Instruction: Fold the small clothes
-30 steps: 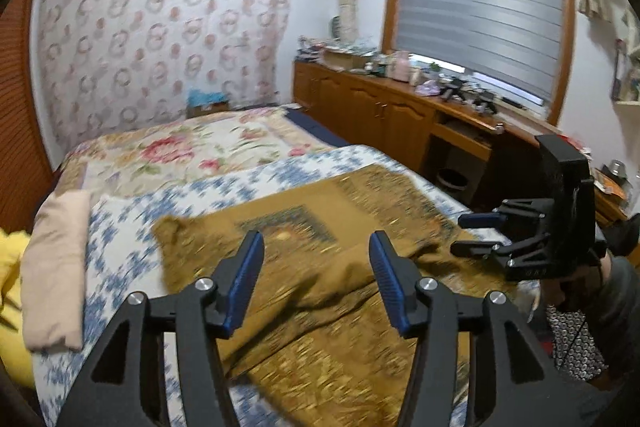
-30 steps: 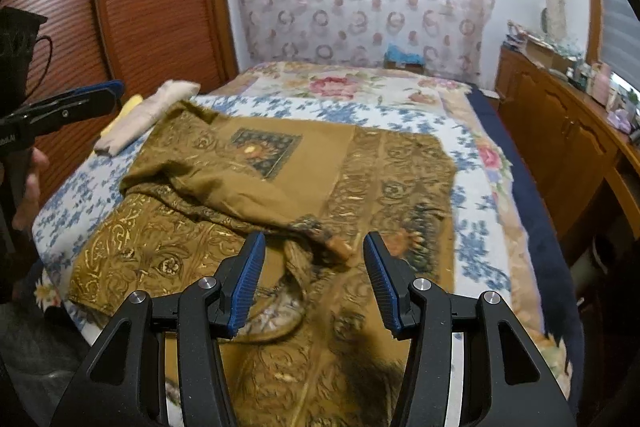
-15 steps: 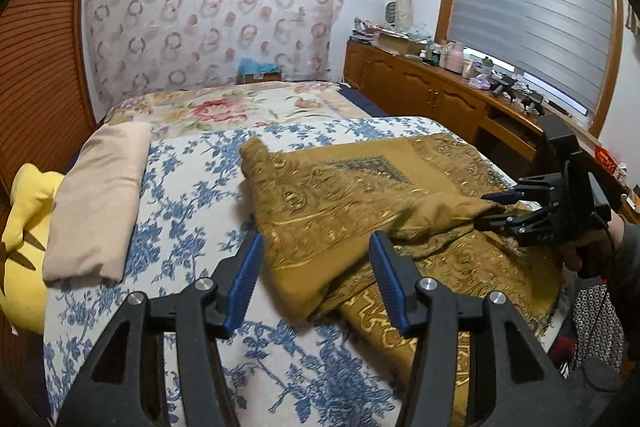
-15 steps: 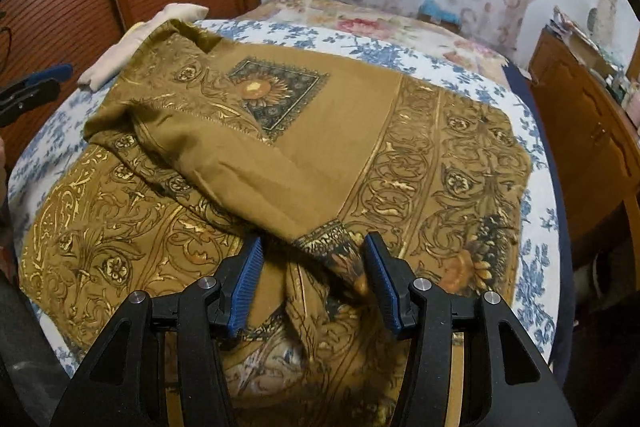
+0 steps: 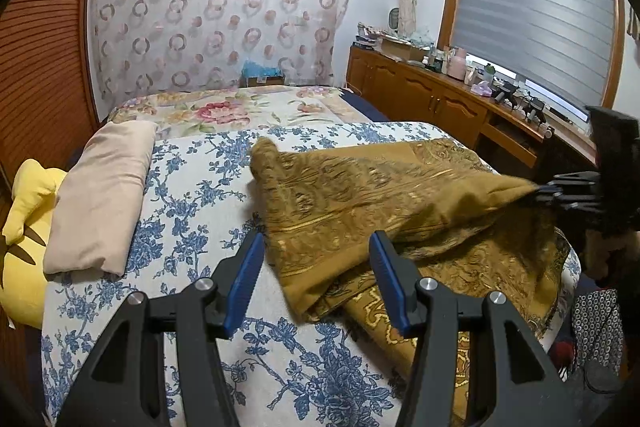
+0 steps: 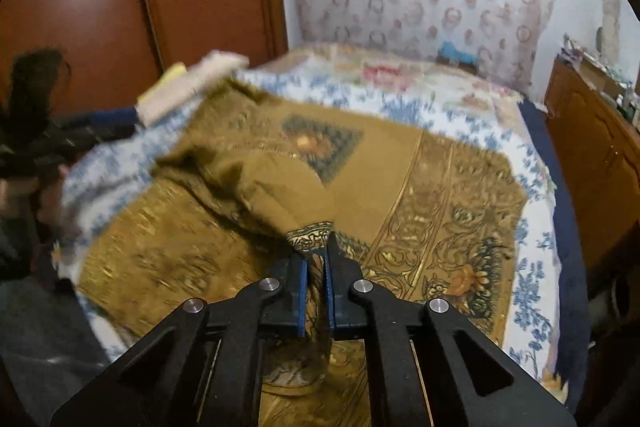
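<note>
A mustard-gold patterned cloth (image 5: 360,211) (image 6: 400,179) lies partly folded on the bed. My right gripper (image 6: 316,251) is shut on a dark-bordered corner of it, and the fabric rises in a ridge from the pads. In the left wrist view that right gripper (image 5: 568,191) shows at the far right, pulling the corner taut. My left gripper (image 5: 316,267) is open and low over the bed. The cloth's folded left edge lies just beyond its blue pads (image 5: 244,279), untouched. In the right wrist view the left gripper (image 6: 92,131) is a blur at the left edge.
The bed has a blue floral sheet (image 5: 192,187). A folded beige cloth (image 5: 100,195) and a yellow plush toy (image 5: 24,227) lie along its left side. A wooden sideboard (image 5: 420,99) with clutter runs along the right wall. A wooden wardrobe (image 6: 120,7) stands to the left.
My right gripper went from open to shut on the cloth's corner and drew it up and back. My left gripper swung left and sank toward the cloth's folded edge, still open.
</note>
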The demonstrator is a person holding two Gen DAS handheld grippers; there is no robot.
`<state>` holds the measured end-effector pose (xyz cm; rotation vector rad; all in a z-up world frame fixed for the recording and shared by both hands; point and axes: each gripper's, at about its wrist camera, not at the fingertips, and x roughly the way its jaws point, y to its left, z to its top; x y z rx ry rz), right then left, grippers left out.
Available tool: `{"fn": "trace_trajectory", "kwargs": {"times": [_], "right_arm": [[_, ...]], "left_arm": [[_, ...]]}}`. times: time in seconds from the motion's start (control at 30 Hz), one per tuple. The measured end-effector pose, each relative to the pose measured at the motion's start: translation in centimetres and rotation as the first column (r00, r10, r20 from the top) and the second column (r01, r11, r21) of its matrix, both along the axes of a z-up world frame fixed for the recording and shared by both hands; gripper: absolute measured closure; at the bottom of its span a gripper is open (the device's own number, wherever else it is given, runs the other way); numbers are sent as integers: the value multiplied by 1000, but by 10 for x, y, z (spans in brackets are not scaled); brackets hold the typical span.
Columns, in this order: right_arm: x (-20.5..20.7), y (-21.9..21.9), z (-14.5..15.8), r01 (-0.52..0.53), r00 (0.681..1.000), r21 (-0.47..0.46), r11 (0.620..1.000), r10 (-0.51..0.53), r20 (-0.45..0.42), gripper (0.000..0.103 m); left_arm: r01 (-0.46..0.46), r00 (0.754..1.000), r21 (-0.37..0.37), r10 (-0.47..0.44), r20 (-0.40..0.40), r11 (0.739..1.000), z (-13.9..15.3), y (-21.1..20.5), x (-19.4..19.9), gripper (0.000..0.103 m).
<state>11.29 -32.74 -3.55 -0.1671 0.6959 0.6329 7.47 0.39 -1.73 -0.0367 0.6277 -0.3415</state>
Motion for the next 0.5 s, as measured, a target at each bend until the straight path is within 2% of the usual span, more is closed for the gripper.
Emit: {"fn": "trace_trajectory", "kwargs": {"times": [0.13,0.23,0.5], "right_arm": [[-15,-13,18,29,999,28,999,-30,32,99],[-24,-29,23,86,995,5,996,-86,45,99],[-26,-72,-7,223,974,-76,972,-225,-18,98]], "left_arm": [[2,1000,-4,-2,4,1000,2,-1,-1,49],[10,1000,-5,-10,10,1000,3,-4,-3,49],[27,1000,-5,-27,14,1000,4,-10,-6,49]]}}
